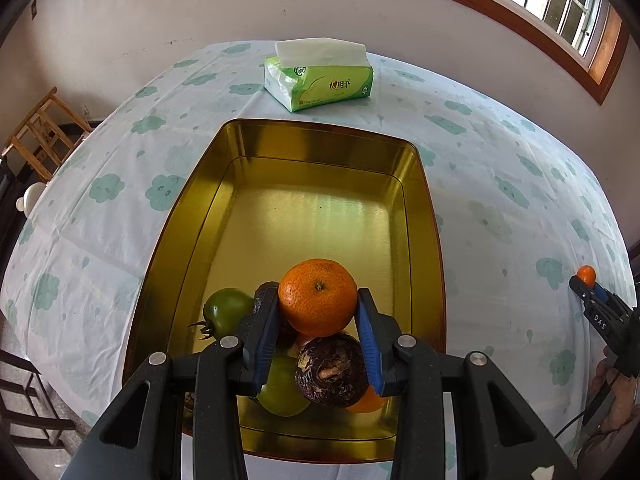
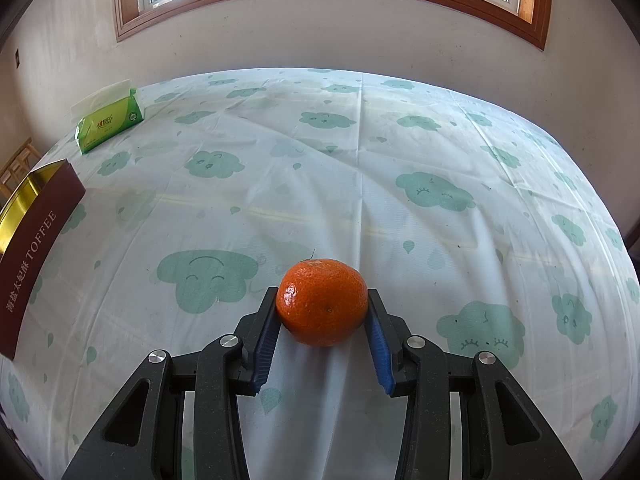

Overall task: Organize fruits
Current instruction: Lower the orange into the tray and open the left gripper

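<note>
My left gripper (image 1: pixel 318 300) is shut on an orange mandarin (image 1: pixel 317 297) and holds it over the near end of a gold tin box (image 1: pixel 320 148). Below it in the box lie a green tomato (image 1: pixel 224 312), a dark brown round fruit (image 1: pixel 332 370), a green fruit (image 1: pixel 280 394) and a bit of another orange fruit (image 1: pixel 366 402). My right gripper (image 2: pixel 322 306) is shut on a second mandarin (image 2: pixel 322 306) that rests on the tablecloth. In the left wrist view that right gripper (image 1: pixel 587 280) shows at the far right edge with its mandarin (image 1: pixel 587 275).
A green tissue pack (image 1: pixel 318 76) lies beyond the box; it also shows far left as the tissue pack (image 2: pixel 110 122). The box's maroon side (image 2: pixel 40 248) reads TOFFEE. A cloud-print tablecloth (image 2: pixel 360 184) covers the table. A wooden chair (image 1: pixel 42 132) stands off the left edge.
</note>
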The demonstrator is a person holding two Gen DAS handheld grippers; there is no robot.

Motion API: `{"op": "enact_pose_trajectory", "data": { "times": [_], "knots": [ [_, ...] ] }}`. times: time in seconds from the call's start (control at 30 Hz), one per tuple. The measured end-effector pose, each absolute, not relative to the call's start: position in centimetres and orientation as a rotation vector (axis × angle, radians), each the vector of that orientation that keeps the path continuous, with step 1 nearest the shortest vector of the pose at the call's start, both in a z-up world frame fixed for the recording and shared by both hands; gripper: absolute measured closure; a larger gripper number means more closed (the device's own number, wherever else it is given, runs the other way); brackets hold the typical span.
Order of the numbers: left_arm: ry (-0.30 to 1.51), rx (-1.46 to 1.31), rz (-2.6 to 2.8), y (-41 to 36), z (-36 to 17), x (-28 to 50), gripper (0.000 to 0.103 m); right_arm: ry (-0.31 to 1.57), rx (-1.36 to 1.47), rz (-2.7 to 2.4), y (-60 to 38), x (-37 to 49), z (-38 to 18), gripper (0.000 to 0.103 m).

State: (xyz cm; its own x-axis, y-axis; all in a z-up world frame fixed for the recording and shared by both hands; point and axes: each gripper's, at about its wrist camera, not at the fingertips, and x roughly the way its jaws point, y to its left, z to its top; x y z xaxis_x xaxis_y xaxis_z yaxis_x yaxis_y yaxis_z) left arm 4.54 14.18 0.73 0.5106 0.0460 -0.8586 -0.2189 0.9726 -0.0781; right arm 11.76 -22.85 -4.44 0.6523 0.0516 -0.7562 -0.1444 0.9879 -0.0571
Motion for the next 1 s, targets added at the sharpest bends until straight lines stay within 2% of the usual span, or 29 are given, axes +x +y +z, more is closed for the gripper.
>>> {"op": "enact_pose_trajectory", "data": {
  "times": [0.63,1.0],
  "knots": [
    [1.019,-0.142,0.193,14.76,0.08,4.54,0.067,0.853,-0.117,0.111,-22.91,11.75,-4.45,0.061],
    [1.019,-0.112,0.181,14.39,-0.12,4.57,0.055,0.853,-0.117,0.111,-22.92,11.74,-4.46,0.061]
  ]
}}
